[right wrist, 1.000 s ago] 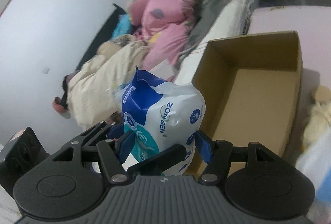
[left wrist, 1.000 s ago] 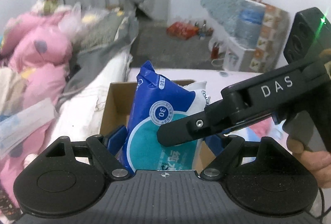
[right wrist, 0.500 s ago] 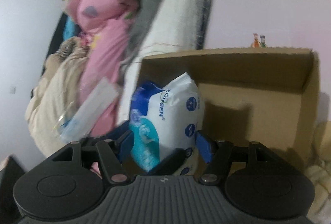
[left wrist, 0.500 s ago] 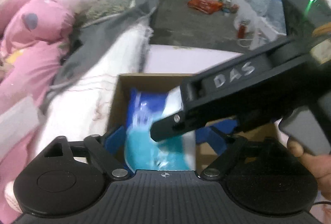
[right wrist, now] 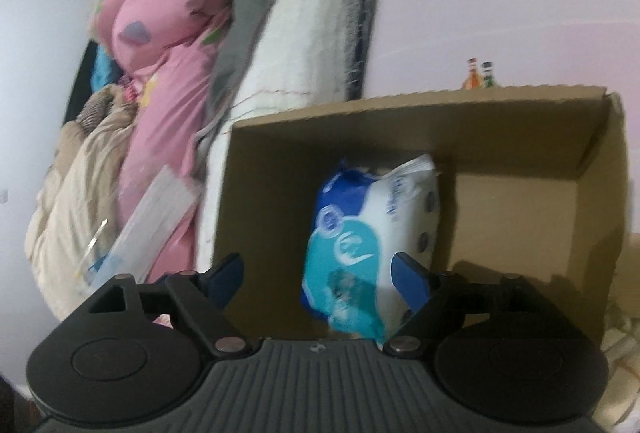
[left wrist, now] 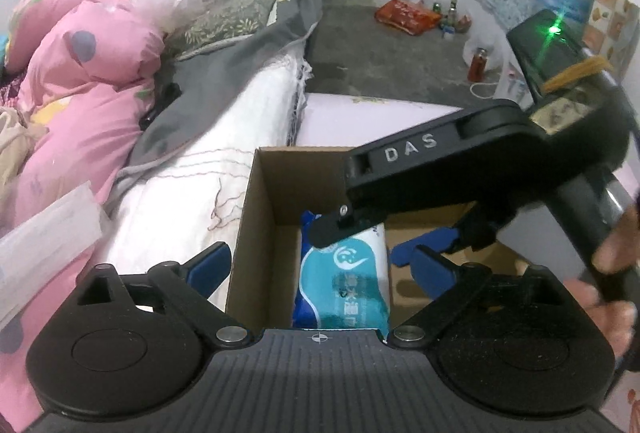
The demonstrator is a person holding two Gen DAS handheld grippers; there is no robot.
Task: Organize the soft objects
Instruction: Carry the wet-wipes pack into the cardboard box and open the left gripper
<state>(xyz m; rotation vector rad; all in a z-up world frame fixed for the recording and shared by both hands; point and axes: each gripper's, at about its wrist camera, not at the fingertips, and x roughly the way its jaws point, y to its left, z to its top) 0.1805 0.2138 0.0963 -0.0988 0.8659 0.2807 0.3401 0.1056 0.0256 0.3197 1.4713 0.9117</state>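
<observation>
While it sits inside the open cardboard box [right wrist: 520, 217], the blue-and-teal tissue pack [right wrist: 360, 245] stands between both sets of blue pads with gaps on either side, touching neither that can be seen. Left gripper [left wrist: 320, 265] spread wide, one pad outside the box's left wall, the other inside, nothing held. Right gripper [right wrist: 320, 269] also spread wide over the box, empty; its black body marked DAS crosses above the pack in the left wrist view. Box rests on a pale lilac surface [left wrist: 360, 117] just beside a white bedspread [left wrist: 200, 169]; pink quilt [left wrist: 80, 81] and grey blanket [left wrist: 240, 45] beyond.
</observation>
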